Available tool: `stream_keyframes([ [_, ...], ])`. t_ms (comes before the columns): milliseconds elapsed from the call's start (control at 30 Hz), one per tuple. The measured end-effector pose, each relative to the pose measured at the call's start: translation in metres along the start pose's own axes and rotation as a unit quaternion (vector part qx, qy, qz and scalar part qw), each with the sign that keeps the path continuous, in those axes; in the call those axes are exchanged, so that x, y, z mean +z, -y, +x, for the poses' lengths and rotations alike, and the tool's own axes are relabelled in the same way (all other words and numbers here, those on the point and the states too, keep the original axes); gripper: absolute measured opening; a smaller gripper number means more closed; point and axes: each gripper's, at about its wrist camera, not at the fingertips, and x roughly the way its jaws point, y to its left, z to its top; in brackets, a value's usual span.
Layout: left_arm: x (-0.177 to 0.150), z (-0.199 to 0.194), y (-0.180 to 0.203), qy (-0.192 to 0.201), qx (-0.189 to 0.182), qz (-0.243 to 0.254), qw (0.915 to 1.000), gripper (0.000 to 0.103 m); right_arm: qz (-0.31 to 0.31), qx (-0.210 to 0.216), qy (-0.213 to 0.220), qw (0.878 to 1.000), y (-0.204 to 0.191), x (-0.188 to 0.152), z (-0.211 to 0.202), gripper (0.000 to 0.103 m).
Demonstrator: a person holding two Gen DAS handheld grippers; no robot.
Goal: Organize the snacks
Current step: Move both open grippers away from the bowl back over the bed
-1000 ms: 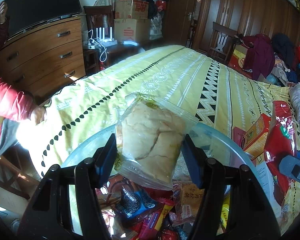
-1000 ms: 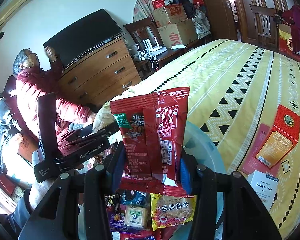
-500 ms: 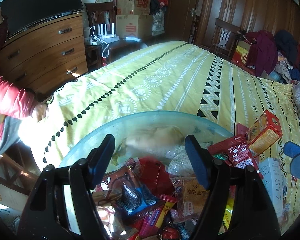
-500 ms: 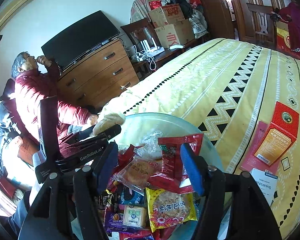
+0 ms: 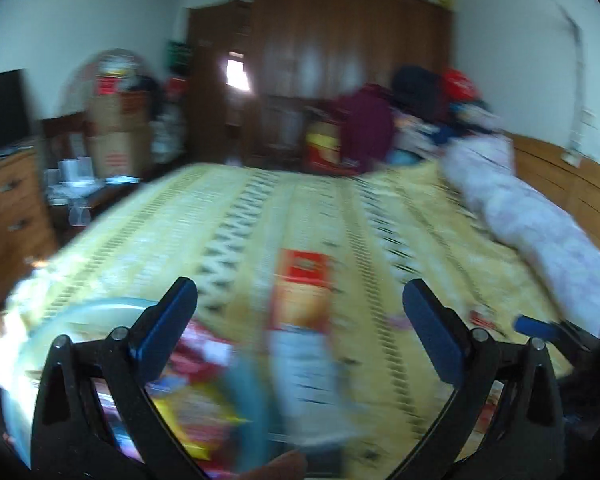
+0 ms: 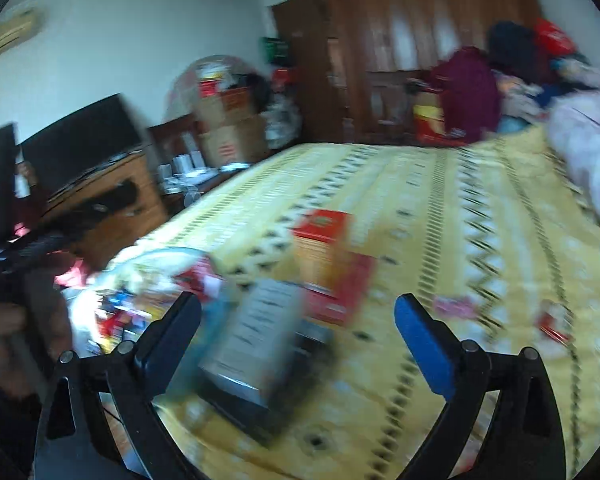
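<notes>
Both views are smeared by motion. My left gripper (image 5: 300, 312) has its jaws opening wide with nothing between the pads, above the yellow patterned bedspread (image 5: 260, 216). The clear round bowl (image 5: 32, 332) full of snack packets (image 5: 204, 392) sits low on the left. A red and orange box (image 5: 302, 292) and a white box (image 5: 304, 364) lie ahead on the bed. My right gripper (image 6: 298, 320) is also opening, pads bare, over the white box (image 6: 260, 340) and red box (image 6: 320, 248). The bowl of snacks (image 6: 140, 300) lies to its left.
A pink quilt (image 5: 540, 216) runs along the bed's right side. Small packets (image 6: 552, 324) lie on the bedspread at right. A wooden dresser with a TV (image 6: 100, 176), stacked cartons (image 5: 116, 136) and a dark wardrobe (image 5: 340, 60) stand behind. The other gripper (image 6: 4, 240) crosses the right wrist view's left edge.
The left gripper let go of the bagged bread and the right let go of the red packet; both dropped into the bowl. Both grippers opened wide and swung right across the bed.
</notes>
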Motion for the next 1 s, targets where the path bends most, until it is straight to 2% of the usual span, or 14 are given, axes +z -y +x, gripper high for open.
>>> stream_keyframes([
  [67,-0.02,0.027,0.055,-0.042,-0.059,0.034,0.9968,0.103,0.024,-0.061,-0.011,0.998,0.047,-0.019,-0.015,0.103],
  [133,-0.043,0.055,0.093,-0.074,-0.079,0.064,0.9921,0.103,0.065,-0.112,-0.035,0.991,0.105,-0.047,-0.026,0.103],
  [233,-0.087,0.112,0.126,-0.14,-0.084,0.069,0.9842,0.103,0.116,-0.158,-0.067,0.978,0.163,-0.082,-0.027,0.103],
  [300,-0.119,0.148,0.133,-0.186,-0.067,0.061,0.9783,0.103,0.138,-0.178,-0.095,0.97,0.199,-0.106,-0.019,0.103],
  [400,-0.153,0.187,0.134,-0.222,-0.03,0.067,0.9722,0.103,0.161,-0.193,-0.121,0.96,0.238,-0.131,-0.003,0.103],
  [567,-0.179,0.22,0.126,-0.233,0.009,0.054,0.9709,0.103,0.183,-0.207,-0.131,0.952,0.29,-0.147,0.015,0.103],
  [600,-0.182,0.223,0.125,-0.234,0.012,0.051,0.9709,0.103,0.193,-0.211,-0.137,0.949,0.298,-0.149,0.018,0.103],
  [667,-0.19,0.235,0.123,-0.24,0.017,0.044,0.9697,0.103,0.217,-0.191,-0.129,0.948,0.312,-0.147,0.024,0.103],
  [767,-0.202,0.25,0.119,-0.26,0.018,0.037,0.9648,0.103,0.235,-0.206,-0.126,0.942,0.33,-0.149,0.035,0.103],
  [900,-0.206,0.246,0.121,-0.242,0.021,0.038,0.9694,0.103,0.261,-0.215,-0.145,0.93,0.351,-0.164,0.055,0.103],
  [1000,-0.207,0.245,0.12,-0.238,0.016,0.034,0.9706,0.103,0.234,-0.233,-0.137,0.934,0.347,-0.167,0.062,0.103],
])
